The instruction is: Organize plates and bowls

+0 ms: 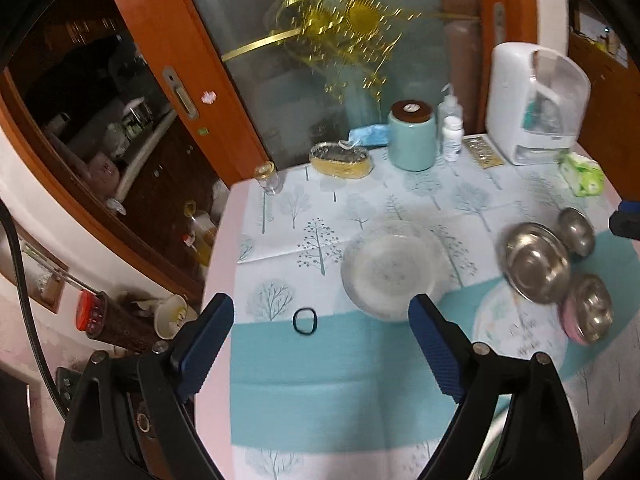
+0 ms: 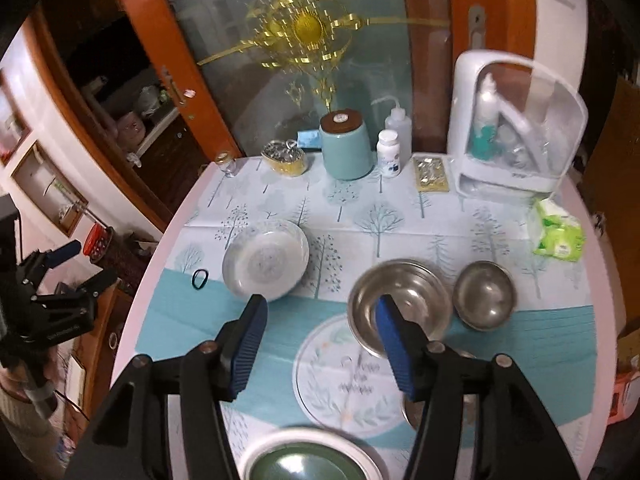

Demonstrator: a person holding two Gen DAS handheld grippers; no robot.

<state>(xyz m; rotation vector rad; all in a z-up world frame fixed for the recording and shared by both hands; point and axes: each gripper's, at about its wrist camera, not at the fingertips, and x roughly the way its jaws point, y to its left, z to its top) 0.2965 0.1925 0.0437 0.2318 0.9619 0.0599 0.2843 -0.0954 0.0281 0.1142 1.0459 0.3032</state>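
A clear glass bowl [image 1: 390, 270] [image 2: 266, 260] sits on the tree-print tablecloth. A large steel bowl [image 1: 536, 266] [image 2: 400, 304] rests partly on a flat floral plate [image 1: 520, 330] [image 2: 348, 380]. A small steel bowl [image 1: 576, 230] [image 2: 485, 294] stands to its right. Another steel bowl in a pink rim [image 1: 588, 308] sits near the plate. A green bowl with a white rim [image 2: 308, 462] lies at the near edge. My left gripper [image 1: 320, 320] is open and empty, just short of the glass bowl. My right gripper [image 2: 320, 324] is open and empty above the plate, its right finger over the large steel bowl.
A black hair tie [image 1: 305, 321] [image 2: 200, 279] lies left of the glass bowl. At the back stand a teal jar [image 2: 347, 148], bottles [image 2: 389, 153], a white appliance [image 2: 516, 128], a yellow basket [image 2: 285, 158] and a small glass [image 2: 227, 164]. A green tissue pack [image 2: 558, 236] lies right.
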